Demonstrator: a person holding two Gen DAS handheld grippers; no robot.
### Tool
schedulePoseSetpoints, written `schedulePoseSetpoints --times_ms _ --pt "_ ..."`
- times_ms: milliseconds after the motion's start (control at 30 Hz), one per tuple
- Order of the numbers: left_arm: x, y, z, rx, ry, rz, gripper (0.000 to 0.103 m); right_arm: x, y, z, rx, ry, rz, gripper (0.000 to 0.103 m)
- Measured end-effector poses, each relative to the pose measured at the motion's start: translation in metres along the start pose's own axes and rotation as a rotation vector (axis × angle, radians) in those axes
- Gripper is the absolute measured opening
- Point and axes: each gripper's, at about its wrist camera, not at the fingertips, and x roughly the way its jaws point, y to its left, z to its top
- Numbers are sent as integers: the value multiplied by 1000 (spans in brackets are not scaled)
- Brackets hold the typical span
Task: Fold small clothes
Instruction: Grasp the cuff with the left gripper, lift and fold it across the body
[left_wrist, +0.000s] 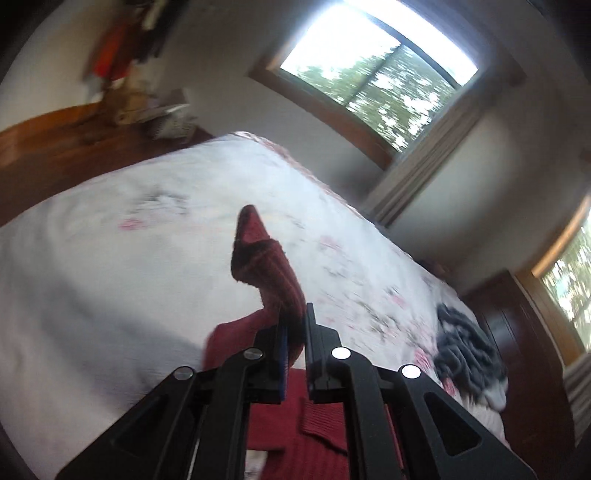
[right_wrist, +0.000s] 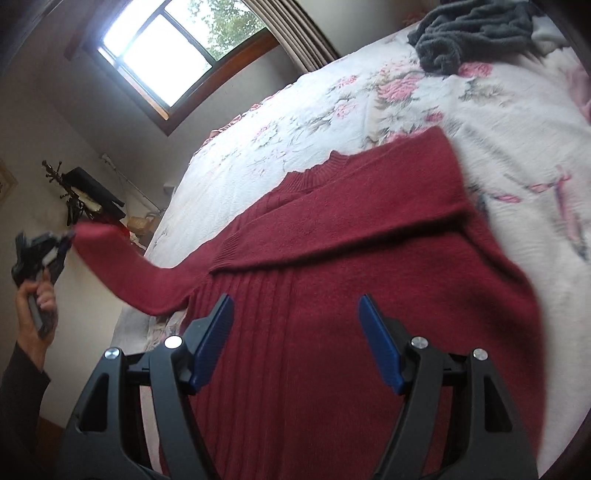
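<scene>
The red sweater (right_wrist: 332, 295) lies flat on the flowery bed (right_wrist: 498, 155). The left gripper (left_wrist: 293, 325) is pinched tight on its sleeve (right_wrist: 122, 266), lifted out toward 9 o'clock. The right gripper (right_wrist: 295, 339) hangs wide open over the sweater's middle. A gray cloth pile (right_wrist: 472, 33) sits at 1 o'clock. A white basket (left_wrist: 170, 122), maybe, is too blurry to see inside.
</scene>
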Motion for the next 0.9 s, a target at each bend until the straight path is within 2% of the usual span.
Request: schedulePoseSetpoints --times_ms 200,367,600,733,767,833,867,900 --pt "51 -82 -26 121 75 -68 7 -28 -1 -4 1 -5 -33 70" --pt "104 -136 -81 239 197 -109 7 -25 -6 -12 11 26 -51 70" --pt "175 -163 -178 377 367 -106 7 -6 -18 -9 13 93 -99 70" --pt "204 -160 -229 437 466 -85 9 5 -23 0 5 123 -116 70" --pt "206 -156 -238 445 478 -78 13 9 -23 3 4 137 -118 70" --pt "200 -148 -252 451 485 -73 30 19 -24 16 28 147 -77 71" --pt "193 -143 -255 441 477 -74 42 23 -24 23 42 148 -54 72" --pt "180 -133 -258 423 465 -81 51 32 -24 33 65 157 -17 72"
